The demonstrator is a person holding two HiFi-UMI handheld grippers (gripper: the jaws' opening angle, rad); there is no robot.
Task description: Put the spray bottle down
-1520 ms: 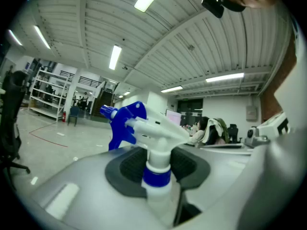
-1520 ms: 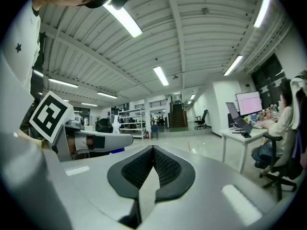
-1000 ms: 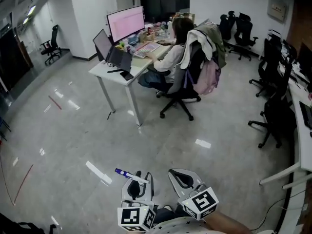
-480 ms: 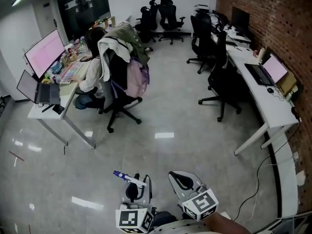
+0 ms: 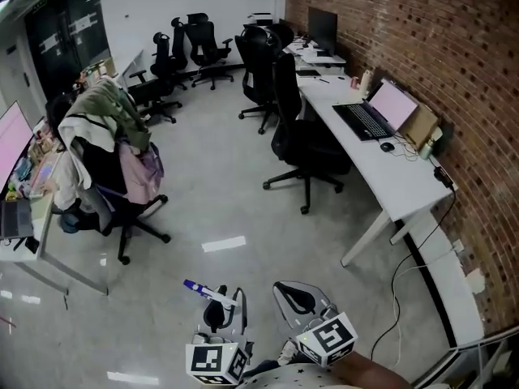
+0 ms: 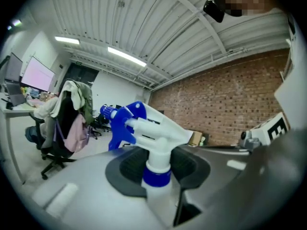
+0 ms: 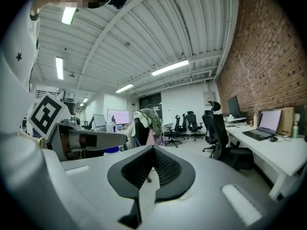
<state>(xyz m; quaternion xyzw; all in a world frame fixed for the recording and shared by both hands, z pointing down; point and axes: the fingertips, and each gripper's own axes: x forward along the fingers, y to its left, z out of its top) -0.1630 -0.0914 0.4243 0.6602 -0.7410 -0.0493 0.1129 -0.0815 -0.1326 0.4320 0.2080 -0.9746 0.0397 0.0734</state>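
- The left tool (image 6: 158, 169) was clamped on the bottle (image 6: 148, 128) at its neck, just under the blue collar. Its body was hidden below the jaws.
- The bottle stood roughly upright in the grip. Its blue nozzle pointed forward and to the left, away from the person, as the head view showed (image 5: 203, 289).
- The right tool (image 7: 152, 169) was closed on nothing, its pads meeting. It hung just beside the left tool (image 5: 219, 313) at the same height.
- The nearest surface (image 5: 397, 186) was the long white one with a laptop (image 5: 377, 110), ahead and to the right, well apart from both tools.
- Only bare floor (image 5: 235, 193) lay beneath the bottle, so the holder would probably have to walk before putting it down.
- That surface lay on the right tool's (image 5: 298, 300) side, so the left tool would likely reach across or the body turn. A chair (image 5: 304, 148) stood against the near stretch.
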